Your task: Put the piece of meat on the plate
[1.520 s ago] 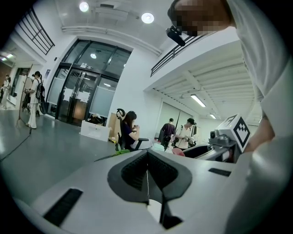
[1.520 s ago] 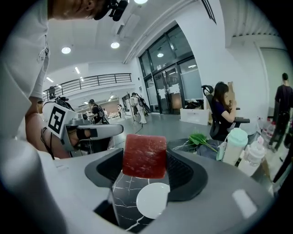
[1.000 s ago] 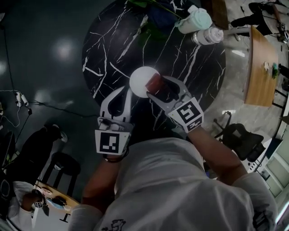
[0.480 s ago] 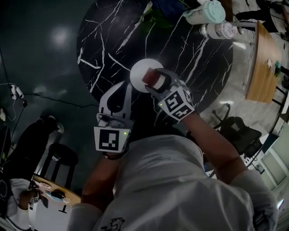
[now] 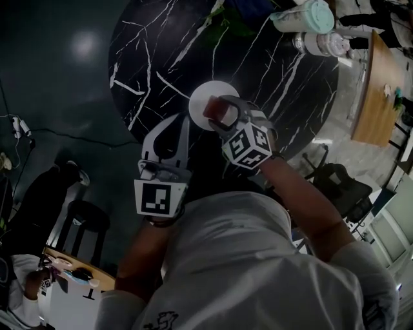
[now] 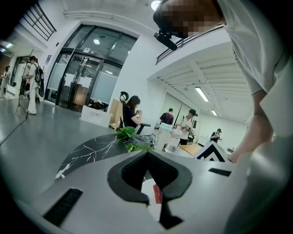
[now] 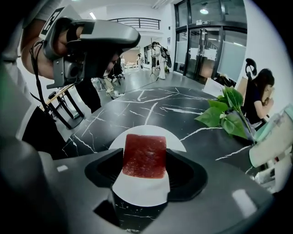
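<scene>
Well, the round black marble tabletop (image 5: 161, 58) takes up most of what I can see from here. Over its near side the person holds both tools. The left gripper (image 5: 182, 122) hangs just beside the plate, its fingers closed tip to tip on nothing. The right gripper (image 5: 222, 116) has its fingers clamped on the two opposite side edges of the piece of meat (image 7: 145, 154).

The white plate (image 7: 142, 189) sits directly under that grip, so the meat is over the plate's middle. I cannot tell whether its lower edge touches the plate.

The meat is a flat, square, dark red slab. It holds its shape and does not droop between the fingers, so I judge it light and fairly firm. Its surface looks a little glossy, perhaps slick. The side edges seem the right place to hold it, and a gentle release should do.

By my count there is one tabletop, two grippers, one plate and one piece of meat. At the far edge there are two bottles (image 5: 303, 16) and one sprig of green leaves (image 7: 229, 109).
</scene>
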`<state>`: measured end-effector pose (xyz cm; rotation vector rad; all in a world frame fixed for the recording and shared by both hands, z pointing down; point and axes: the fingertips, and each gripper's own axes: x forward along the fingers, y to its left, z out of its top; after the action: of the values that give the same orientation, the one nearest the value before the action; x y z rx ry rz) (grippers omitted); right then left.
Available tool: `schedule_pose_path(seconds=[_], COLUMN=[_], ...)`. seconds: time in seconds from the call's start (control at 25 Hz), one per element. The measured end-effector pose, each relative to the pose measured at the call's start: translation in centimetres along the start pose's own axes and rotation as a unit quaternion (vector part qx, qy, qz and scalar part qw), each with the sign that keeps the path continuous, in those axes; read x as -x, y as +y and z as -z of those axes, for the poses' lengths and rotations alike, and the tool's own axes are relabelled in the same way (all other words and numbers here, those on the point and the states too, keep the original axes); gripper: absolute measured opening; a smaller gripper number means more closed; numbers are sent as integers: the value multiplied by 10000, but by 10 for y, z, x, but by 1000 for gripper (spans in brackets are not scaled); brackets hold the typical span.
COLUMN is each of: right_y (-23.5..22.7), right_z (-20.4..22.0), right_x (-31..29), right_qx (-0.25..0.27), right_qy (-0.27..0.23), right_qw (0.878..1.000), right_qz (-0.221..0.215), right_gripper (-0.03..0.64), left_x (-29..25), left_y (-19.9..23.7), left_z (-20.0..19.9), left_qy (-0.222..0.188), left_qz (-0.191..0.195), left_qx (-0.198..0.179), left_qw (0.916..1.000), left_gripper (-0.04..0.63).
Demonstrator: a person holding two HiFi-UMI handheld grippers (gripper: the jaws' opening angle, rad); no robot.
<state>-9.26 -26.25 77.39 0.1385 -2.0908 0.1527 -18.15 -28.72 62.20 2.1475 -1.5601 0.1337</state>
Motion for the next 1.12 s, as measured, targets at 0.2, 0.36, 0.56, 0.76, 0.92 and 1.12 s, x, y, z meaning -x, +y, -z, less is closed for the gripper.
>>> schedule_pose_path(seconds=[0.2, 0.36, 0.56, 0.76, 0.92, 1.12], right_y=[-3, -3, -5, -4, -2, -2], right_z=[2, 5, 7, 6, 6, 5], right_x=[-6, -9, -13, -16, -19, -20], right_qx=[-2, 36, 87, 226, 281, 244], right_qy=[124, 240, 323, 429, 514, 516], right_qw=[9999, 9997, 9994, 9988, 9982, 9983], right_qz=[-8, -32, -40, -69, -131, -152], right_gripper=[279, 279, 279, 279, 279, 279], left_x=[-2, -3, -3, -3, 0, 3], left_y=[1, 2, 5, 8, 11, 15], left_z=[4, 9, 11, 11, 11, 11], left_qy=[52, 92, 95, 54, 54, 29], left_qz=[31, 44, 34, 22, -8, -34], left_qx=[62, 84, 142, 159, 194, 216], left_qw=[10000, 9999, 9998, 9999, 9998, 9998], left_gripper=[7, 7, 6, 6, 6, 6])
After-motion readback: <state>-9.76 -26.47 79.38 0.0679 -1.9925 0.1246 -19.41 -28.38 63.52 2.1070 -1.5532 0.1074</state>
